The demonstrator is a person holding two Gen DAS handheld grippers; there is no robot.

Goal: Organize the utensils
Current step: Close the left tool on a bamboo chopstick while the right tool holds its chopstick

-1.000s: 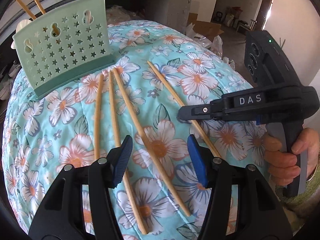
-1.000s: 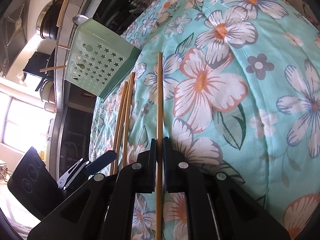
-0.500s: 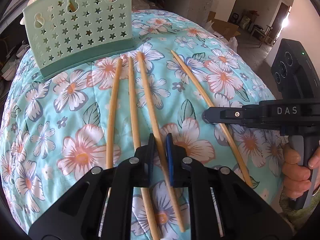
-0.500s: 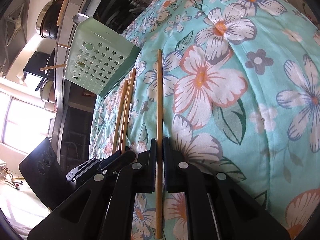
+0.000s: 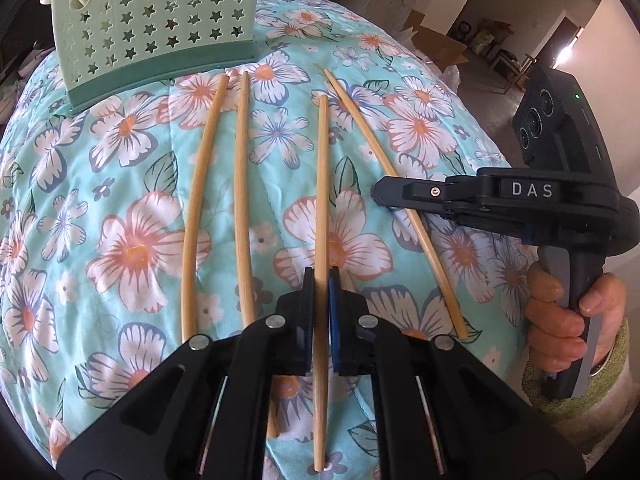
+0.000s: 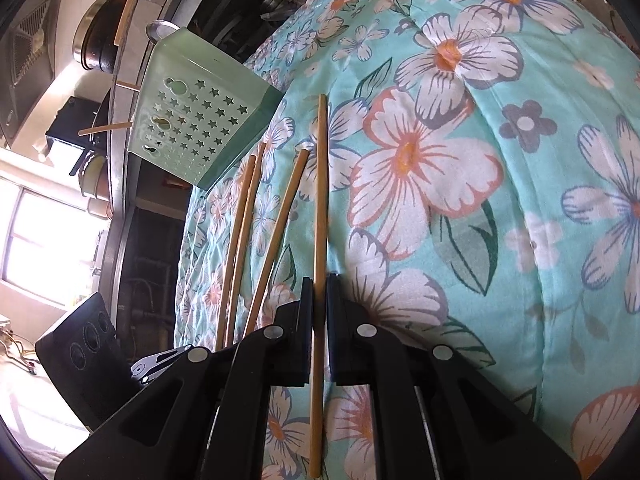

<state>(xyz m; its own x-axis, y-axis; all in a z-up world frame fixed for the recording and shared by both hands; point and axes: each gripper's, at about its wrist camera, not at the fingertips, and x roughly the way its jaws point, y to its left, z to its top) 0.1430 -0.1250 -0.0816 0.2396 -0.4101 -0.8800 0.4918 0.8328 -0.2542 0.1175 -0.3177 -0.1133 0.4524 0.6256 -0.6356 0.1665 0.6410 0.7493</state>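
Several wooden chopsticks lie on a floral quilt (image 5: 120, 184) in front of a mint-green star-punched holder (image 5: 160, 28). My left gripper (image 5: 321, 276) is shut on one chopstick (image 5: 321, 184), which points straight ahead between the pads. Two more chopsticks (image 5: 196, 208) (image 5: 243, 184) lie to its left. My right gripper (image 6: 319, 280) is shut on another chopstick (image 6: 320, 184); in the left wrist view that gripper (image 5: 378, 196) comes in from the right onto the rightmost chopstick (image 5: 360, 120). The holder (image 6: 200, 120) has chopsticks sticking out of its top.
A person's hand (image 5: 560, 320) grips the right tool's handle at the quilt's right edge. Behind the holder there is a counter with a dark pot (image 6: 100, 36). Cardboard boxes (image 5: 436, 44) and a doorway are in the room beyond.
My left gripper went from wide open to shut on the third chopstick, whose far end has swung right, away from the other two. The right gripper and its chopstick have not moved.
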